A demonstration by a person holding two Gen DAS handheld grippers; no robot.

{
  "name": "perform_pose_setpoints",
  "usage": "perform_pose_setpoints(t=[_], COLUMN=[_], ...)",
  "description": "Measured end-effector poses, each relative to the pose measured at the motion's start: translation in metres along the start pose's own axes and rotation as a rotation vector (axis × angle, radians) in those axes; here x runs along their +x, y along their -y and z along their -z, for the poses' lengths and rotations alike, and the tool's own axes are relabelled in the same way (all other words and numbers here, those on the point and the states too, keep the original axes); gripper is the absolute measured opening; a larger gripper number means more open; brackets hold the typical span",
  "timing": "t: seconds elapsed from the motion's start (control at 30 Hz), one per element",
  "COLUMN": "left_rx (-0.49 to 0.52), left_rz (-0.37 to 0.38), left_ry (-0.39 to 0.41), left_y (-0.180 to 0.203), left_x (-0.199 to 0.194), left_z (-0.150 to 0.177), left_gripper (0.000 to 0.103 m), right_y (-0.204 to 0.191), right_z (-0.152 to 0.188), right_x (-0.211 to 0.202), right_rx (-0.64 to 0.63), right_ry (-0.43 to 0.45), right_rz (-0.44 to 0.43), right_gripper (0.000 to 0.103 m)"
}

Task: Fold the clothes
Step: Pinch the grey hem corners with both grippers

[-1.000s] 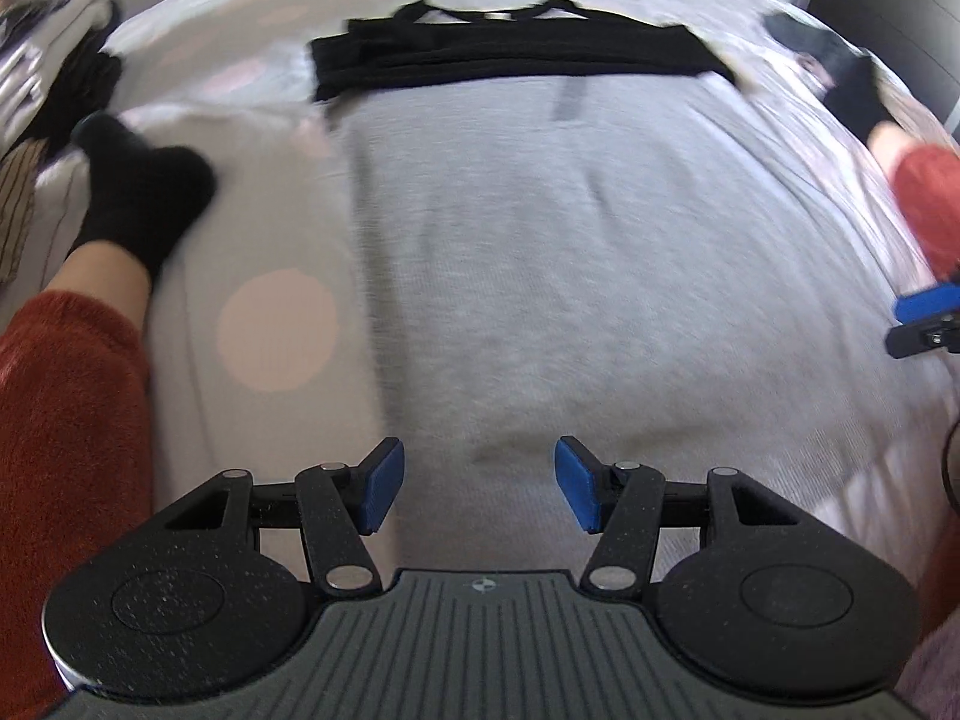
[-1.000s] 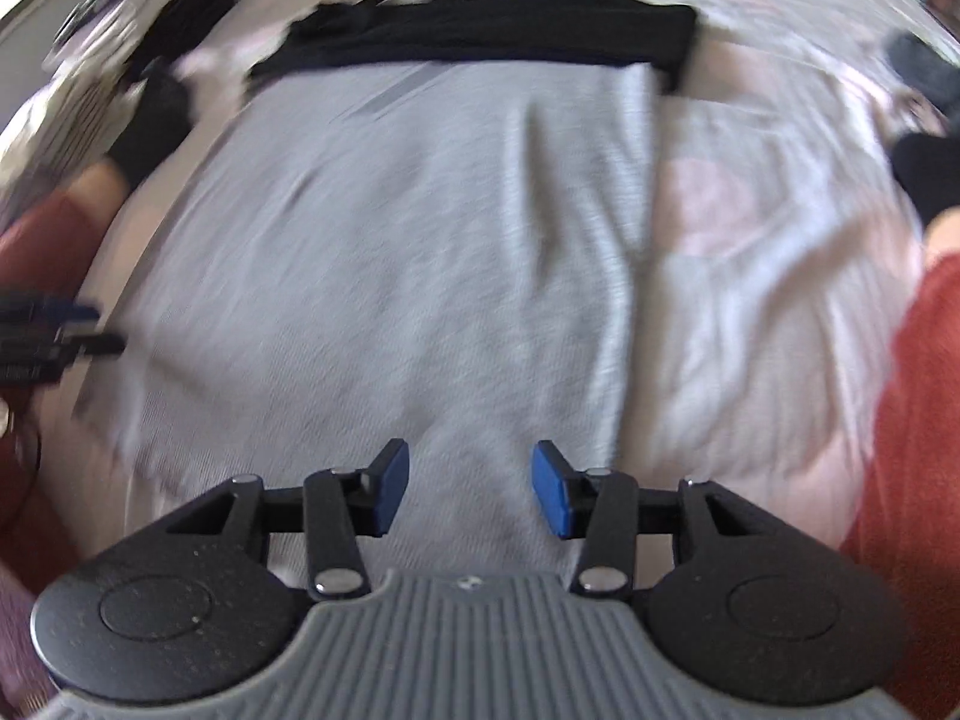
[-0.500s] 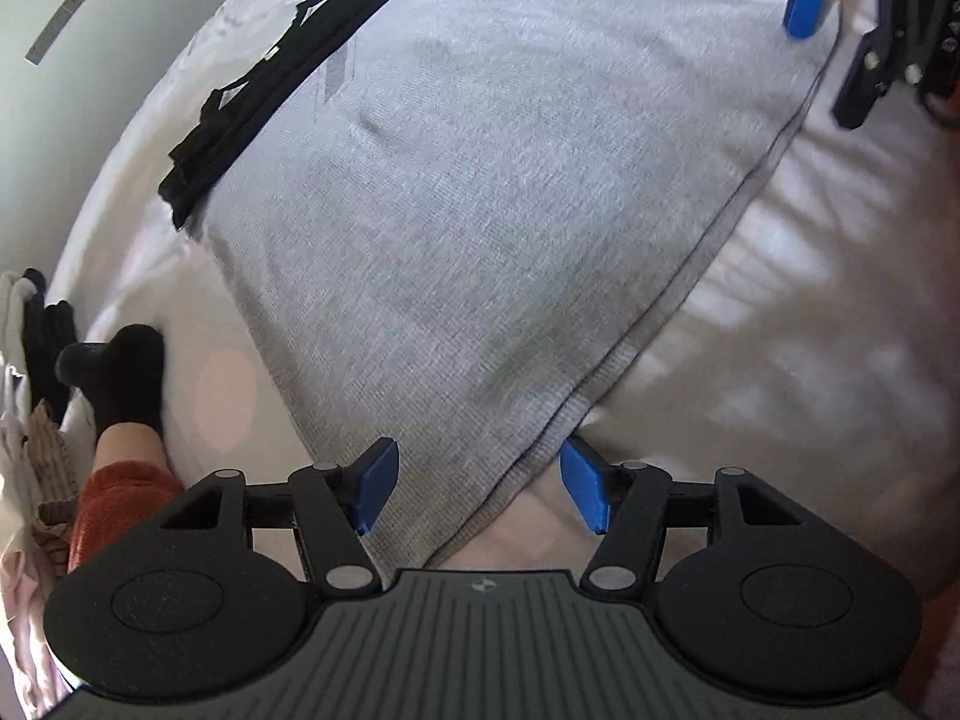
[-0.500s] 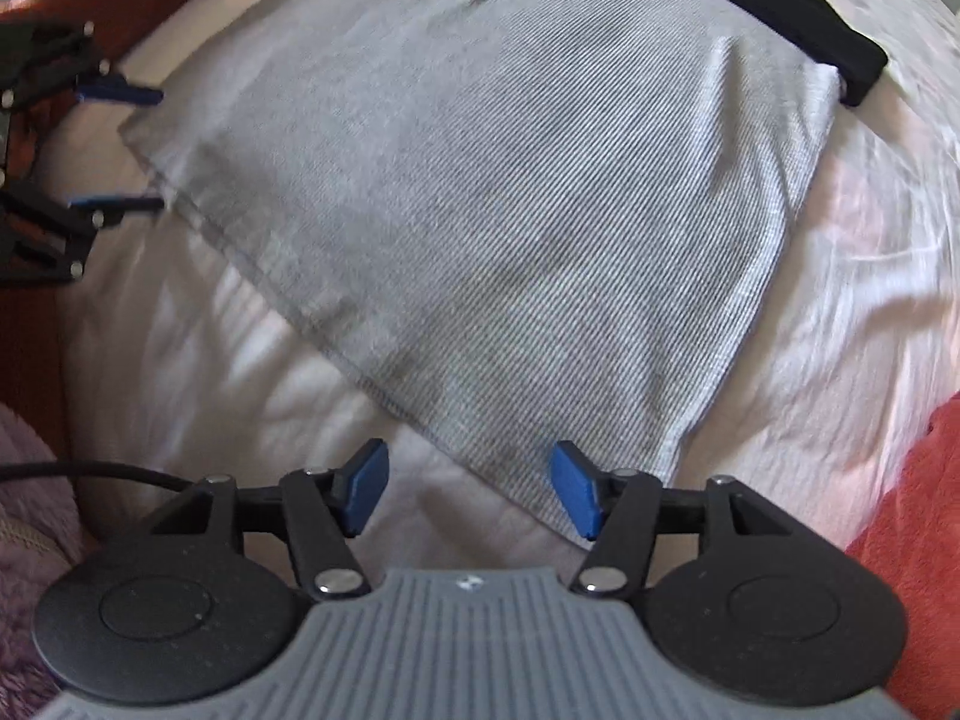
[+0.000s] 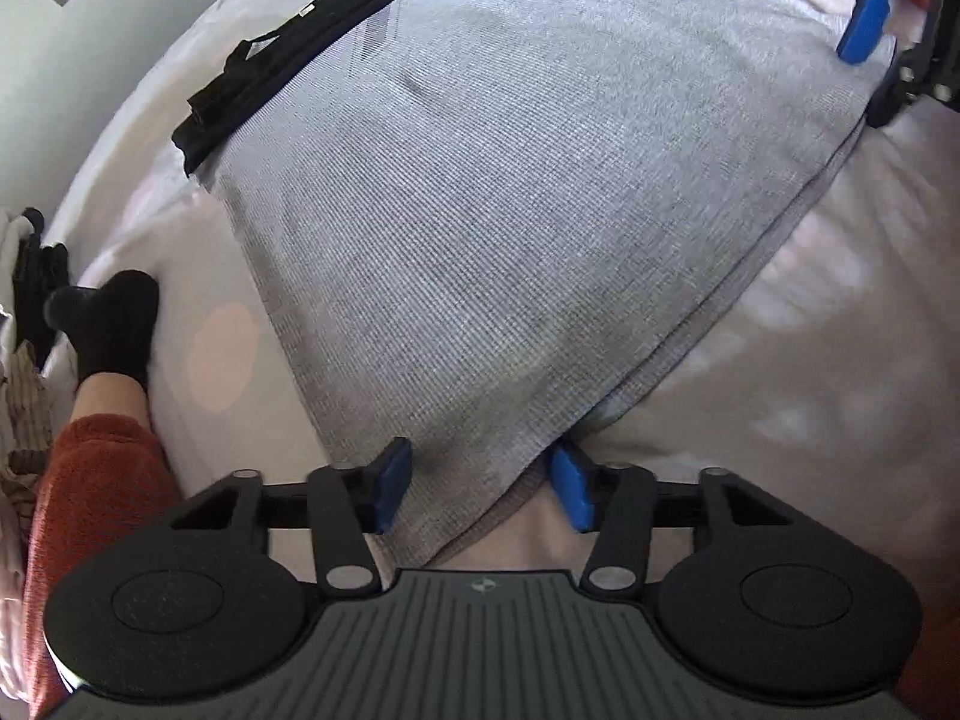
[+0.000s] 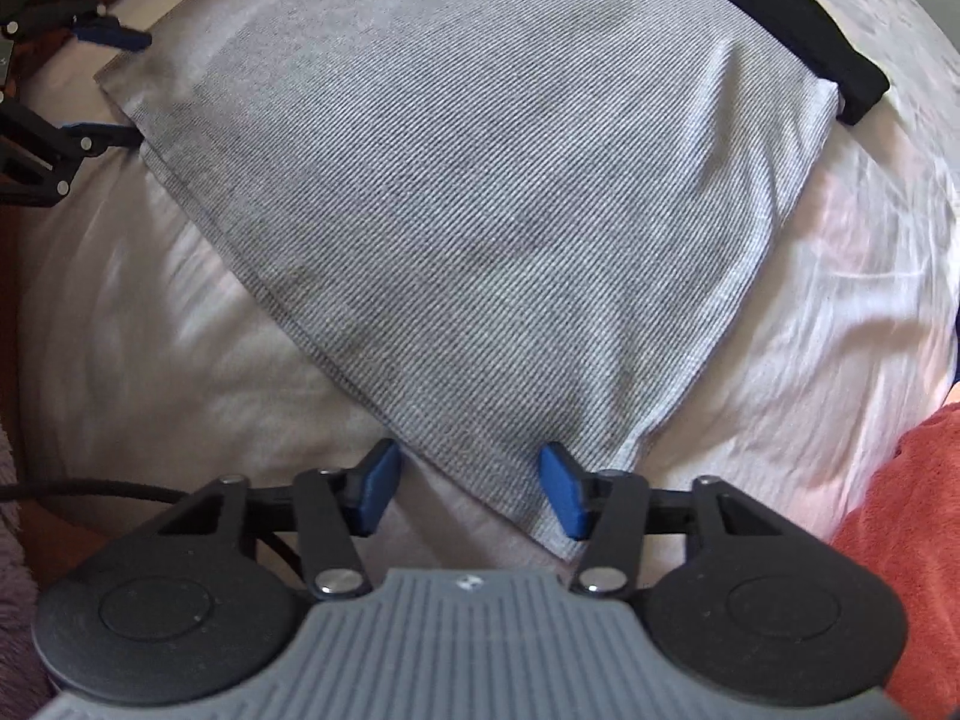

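Note:
A grey knit garment (image 5: 510,210) lies flat on the white bed (image 5: 810,390). Its near left corner sits between the blue pads of my left gripper (image 5: 480,492). The jaws are closing, and the pads do not visibly press the cloth. In the right wrist view the garment (image 6: 510,210) puts its other near corner between the pads of my right gripper (image 6: 471,495), also closing without pinching. Each gripper shows in the other's view: the right gripper (image 5: 876,66) at the top right, the left gripper (image 6: 114,84) at the top left.
A folded black garment (image 5: 288,60) lies along the grey one's far edge, also in the right wrist view as the black garment (image 6: 810,18). A person's foot in a black sock (image 5: 108,324) and a red trouser leg (image 5: 90,492) rest at the left. A black cable (image 6: 90,489) trails beside the right gripper.
Both grippers rolled and dropped from over the middle of the grey garment to its near corners. Their jaws widened, then narrowed around the corners.

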State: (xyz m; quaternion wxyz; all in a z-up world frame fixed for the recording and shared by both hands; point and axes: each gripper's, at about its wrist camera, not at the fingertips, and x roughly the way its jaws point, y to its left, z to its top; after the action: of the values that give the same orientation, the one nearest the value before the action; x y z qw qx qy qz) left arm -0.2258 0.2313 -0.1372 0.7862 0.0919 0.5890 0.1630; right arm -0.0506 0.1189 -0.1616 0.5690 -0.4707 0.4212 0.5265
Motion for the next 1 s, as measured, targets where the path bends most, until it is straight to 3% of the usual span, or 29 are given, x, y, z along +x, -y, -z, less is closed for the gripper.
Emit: perform_pose_setpoints(t=[0.1, 0.13, 0.23, 0.6, 0.77, 0.87, 1.0], left_rx=[-0.056, -0.069, -0.118, -0.218, -0.285, -0.357, -0.501], left_rz=[0.027, 0.026, 0.019, -0.061, -0.052, -0.017, 0.048], left_ry=[0.010, 0.013, 0.035, 0.167, 0.221, 0.261, 0.327], left_y=[-0.007, -0.009, -0.016, -0.056, -0.077, -0.090, -0.109], left_x=[0.002, 0.002, -0.001, -0.011, 0.007, 0.015, 0.020], left_z=[-0.001, -0.002, -0.002, -0.038, -0.052, -0.047, -0.028], left_gripper=[0.025, 0.015, 0.007, 0.006, 0.007, 0.013, 0.030], right_y=[0.005, 0.007, 0.014, 0.038, 0.057, 0.066, 0.088], right_z=[-0.001, -0.001, -0.002, -0.023, -0.039, -0.035, -0.022], right_x=[-0.004, -0.005, -0.012, -0.044, -0.024, -0.021, -0.013], right_rx=[0.021, 0.030, 0.057, 0.139, 0.220, 0.289, 0.453], right_ry=[0.021, 0.028, 0.060, 0.209, 0.249, 0.285, 0.365], right_rz=[0.033, 0.040, 0.042, 0.123, 0.131, 0.112, 0.049], right_gripper=[0.012, 0.008, 0.004, 0.004, 0.005, 0.007, 0.017])
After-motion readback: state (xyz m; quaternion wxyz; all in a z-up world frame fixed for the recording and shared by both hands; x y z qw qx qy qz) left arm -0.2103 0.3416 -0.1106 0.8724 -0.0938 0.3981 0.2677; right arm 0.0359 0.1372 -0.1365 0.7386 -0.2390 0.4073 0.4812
